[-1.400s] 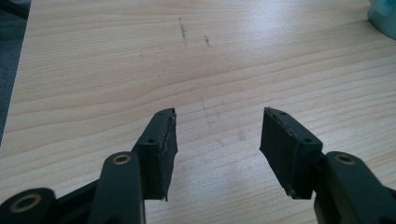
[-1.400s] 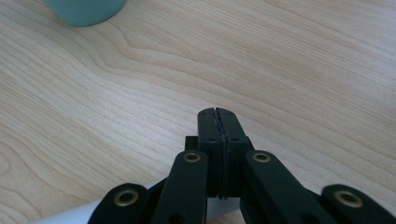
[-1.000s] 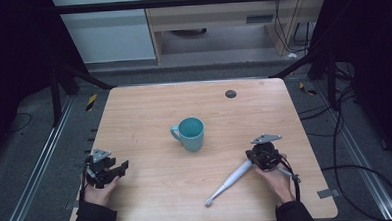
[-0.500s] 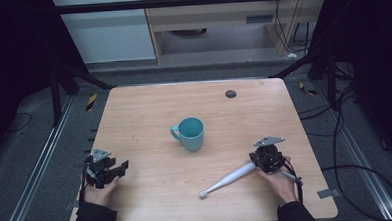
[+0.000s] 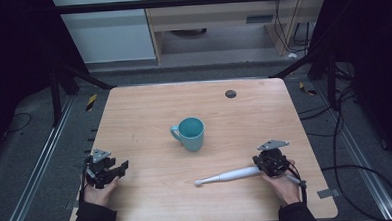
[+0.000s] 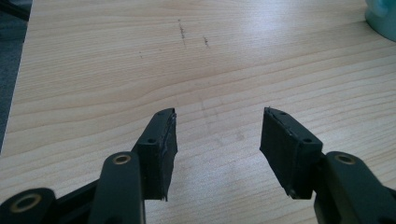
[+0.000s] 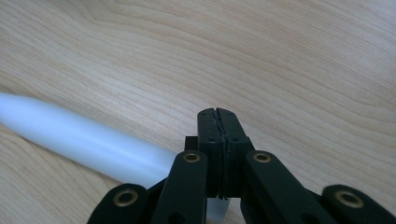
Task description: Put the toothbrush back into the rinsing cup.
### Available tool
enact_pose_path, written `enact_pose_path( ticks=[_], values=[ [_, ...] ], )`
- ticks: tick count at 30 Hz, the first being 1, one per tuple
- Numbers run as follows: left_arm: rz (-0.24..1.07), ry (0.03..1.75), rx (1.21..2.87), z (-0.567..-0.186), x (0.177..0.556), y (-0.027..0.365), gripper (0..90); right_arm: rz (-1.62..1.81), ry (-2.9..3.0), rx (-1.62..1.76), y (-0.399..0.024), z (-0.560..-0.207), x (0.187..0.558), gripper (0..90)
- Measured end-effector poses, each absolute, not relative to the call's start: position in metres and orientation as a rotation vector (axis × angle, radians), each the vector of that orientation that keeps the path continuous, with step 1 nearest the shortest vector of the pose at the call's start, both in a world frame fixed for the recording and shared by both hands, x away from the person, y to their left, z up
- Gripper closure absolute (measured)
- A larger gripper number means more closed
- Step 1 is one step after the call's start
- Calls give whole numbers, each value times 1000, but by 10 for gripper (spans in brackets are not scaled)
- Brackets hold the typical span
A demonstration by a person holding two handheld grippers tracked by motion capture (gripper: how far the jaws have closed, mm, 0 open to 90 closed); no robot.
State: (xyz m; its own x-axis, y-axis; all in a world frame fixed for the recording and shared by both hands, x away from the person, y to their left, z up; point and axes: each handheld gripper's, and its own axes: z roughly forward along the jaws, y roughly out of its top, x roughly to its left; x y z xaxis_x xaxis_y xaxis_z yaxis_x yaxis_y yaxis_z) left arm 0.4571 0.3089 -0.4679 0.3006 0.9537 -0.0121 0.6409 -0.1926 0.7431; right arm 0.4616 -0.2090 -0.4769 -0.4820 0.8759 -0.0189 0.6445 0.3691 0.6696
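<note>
The right gripper (image 5: 262,167) is squeezing the white toothbrush (image 5: 227,176); it is not in the teal mug (image 5: 190,133) yet. The left gripper (image 6: 217,140) is waiting open.

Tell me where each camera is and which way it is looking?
High view: sits above the person's side, looking forward and down on the table; both hands, the left gripper and right gripper show.
Left gripper view: rides the left gripper, looking along its open jaws across bare wood.
Right gripper view: rides the right gripper, looking along its shut jaws, the white toothbrush beside them.
Shared: the teal mug shows in the high and left gripper views.
</note>
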Motion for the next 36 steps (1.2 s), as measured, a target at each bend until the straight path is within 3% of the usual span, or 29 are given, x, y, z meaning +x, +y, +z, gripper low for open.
enact_pose_path(
  ticks=[36],
  values=[
    [621,1416,1917,-467,456,309,453,847,2306,1314,-220,-478,423,889]
  ],
)
